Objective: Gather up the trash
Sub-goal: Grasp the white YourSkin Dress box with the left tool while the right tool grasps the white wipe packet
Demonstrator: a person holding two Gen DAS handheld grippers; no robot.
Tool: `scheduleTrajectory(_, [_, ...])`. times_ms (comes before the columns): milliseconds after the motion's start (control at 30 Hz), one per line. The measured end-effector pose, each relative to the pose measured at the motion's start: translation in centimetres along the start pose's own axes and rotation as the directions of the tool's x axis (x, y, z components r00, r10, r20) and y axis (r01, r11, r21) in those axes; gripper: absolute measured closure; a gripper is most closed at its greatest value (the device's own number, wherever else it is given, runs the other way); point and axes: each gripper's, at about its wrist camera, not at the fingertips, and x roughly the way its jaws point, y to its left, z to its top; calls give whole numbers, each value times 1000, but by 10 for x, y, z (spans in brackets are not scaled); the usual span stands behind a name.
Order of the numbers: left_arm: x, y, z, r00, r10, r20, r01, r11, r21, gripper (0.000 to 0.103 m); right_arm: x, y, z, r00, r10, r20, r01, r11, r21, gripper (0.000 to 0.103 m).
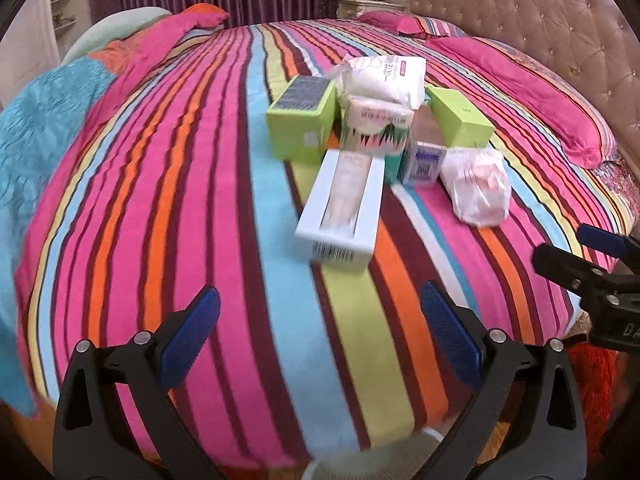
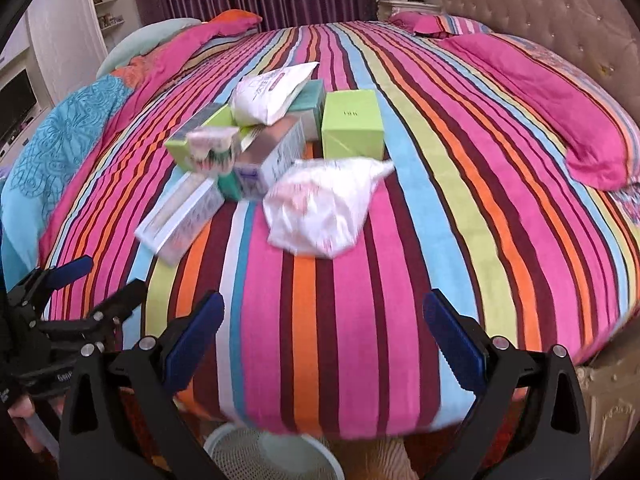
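A heap of trash lies on the striped bed [image 1: 168, 184]: a long white box [image 1: 340, 208] [image 2: 180, 216] nearest the front, a crumpled white plastic bag [image 1: 476, 188] [image 2: 320, 208], two green boxes [image 1: 302, 120] [image 1: 460, 118] [image 2: 352, 124], a tissue pack [image 1: 376, 128] and a white pouch [image 1: 384, 76] [image 2: 268, 96] on top. My left gripper [image 1: 320, 336] is open, short of the white box, with nothing between its fingers. My right gripper [image 2: 322, 340] is open too, below the plastic bag. Each gripper shows in the other's view, the right gripper [image 1: 592, 264] at the right edge and the left gripper [image 2: 72, 292] at the left.
A white mesh wastebasket [image 2: 272, 456] stands on the floor below the bed's front edge. Pink pillows [image 2: 560, 112] lie along the tufted headboard [image 2: 540, 4] at right. A turquoise quilt [image 1: 36, 132] is bunched at the left. Purple curtains hang behind.
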Motion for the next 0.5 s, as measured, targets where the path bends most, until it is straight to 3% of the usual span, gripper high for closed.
scheduleTrajectory(333, [43, -4, 36, 1000, -12, -18, 12, 1000, 26, 6, 41, -1, 42, 1000, -6, -17, 7, 1000, 11, 8])
scheduleTrajectory(500, [62, -5, 45, 999, 35, -36, -34, 999, 38, 6, 64, 3, 48, 998, -19, -68, 18, 1000, -6, 8])
